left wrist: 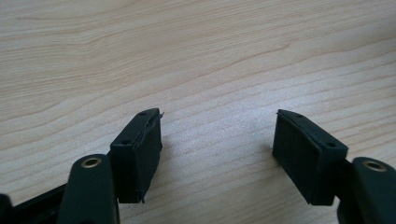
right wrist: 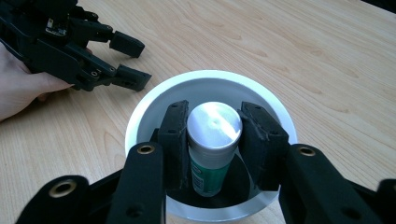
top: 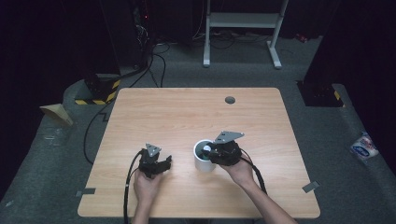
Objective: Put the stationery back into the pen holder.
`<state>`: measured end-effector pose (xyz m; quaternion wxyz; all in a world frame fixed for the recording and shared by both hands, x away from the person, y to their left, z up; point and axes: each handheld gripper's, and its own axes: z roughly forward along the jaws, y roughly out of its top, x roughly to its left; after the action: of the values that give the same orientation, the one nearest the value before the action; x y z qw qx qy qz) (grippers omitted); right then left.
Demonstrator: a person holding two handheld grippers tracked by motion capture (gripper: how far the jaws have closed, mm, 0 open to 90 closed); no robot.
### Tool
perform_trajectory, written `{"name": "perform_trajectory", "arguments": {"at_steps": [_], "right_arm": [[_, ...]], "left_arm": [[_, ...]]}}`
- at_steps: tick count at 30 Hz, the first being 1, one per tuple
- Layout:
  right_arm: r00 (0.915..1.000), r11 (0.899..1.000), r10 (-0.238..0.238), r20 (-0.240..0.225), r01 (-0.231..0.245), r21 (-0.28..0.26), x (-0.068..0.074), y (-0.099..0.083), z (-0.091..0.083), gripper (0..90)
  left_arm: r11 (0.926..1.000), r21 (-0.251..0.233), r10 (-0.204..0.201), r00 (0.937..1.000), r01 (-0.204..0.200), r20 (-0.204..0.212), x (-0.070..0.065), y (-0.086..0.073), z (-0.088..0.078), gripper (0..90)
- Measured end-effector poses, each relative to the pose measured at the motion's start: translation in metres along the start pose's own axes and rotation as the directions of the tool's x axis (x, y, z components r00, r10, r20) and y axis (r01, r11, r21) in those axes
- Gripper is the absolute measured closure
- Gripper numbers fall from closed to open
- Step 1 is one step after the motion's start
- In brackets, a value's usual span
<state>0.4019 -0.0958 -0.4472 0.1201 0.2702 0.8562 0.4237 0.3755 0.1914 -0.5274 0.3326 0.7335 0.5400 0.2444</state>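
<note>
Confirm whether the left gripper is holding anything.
No. The left gripper has its jaws spread wide over the bare wooden table, nothing between them.

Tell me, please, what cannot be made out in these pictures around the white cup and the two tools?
- Lower part of the green can: right gripper view, hidden by the white cup wall and the right tool.
- Can label text: right gripper view, too small and shadowed.
- Cup floor: dark in the right gripper view.
- Left tool body: left gripper view, cut off by the bottom edge.
</note>
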Motion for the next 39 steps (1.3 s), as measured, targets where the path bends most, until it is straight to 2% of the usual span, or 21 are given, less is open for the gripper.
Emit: {"name": "perform_trajectory", "arguments": {"at_steps": [6,18,30,39], "right_arm": [[1.0000,1.000,-0.004,0.002,0.004,0.000,0.000,0.000,-0.001,61.7],[1.0000,1.000,0.003,-0.001,-0.003,-0.022,0.000,0.001,-0.005,53.0],[0.9990,0.997,0.036,-0.026,-0.038,-0.071,-0.005,0.005,-0.021,50.4],[0.9981,0.992,0.058,-0.019,-0.060,-0.107,-0.010,0.005,-0.034,49.0]], "left_arm": [[1.0000,0.000,0.000,1.0000,0.000,0.000,0.000,0.000,0.000,32.7],[1.0000,0.000,0.000,1.0000,0.000,0.000,0.000,0.000,0.000,32.7],[1.0000,0.000,0.000,1.0000,0.000,0.000,0.000,0.000,0.000,32.7],[1.0000,0.000,0.000,1.0000,0.000,0.000,0.000,0.000,0.000,32.7]]}}
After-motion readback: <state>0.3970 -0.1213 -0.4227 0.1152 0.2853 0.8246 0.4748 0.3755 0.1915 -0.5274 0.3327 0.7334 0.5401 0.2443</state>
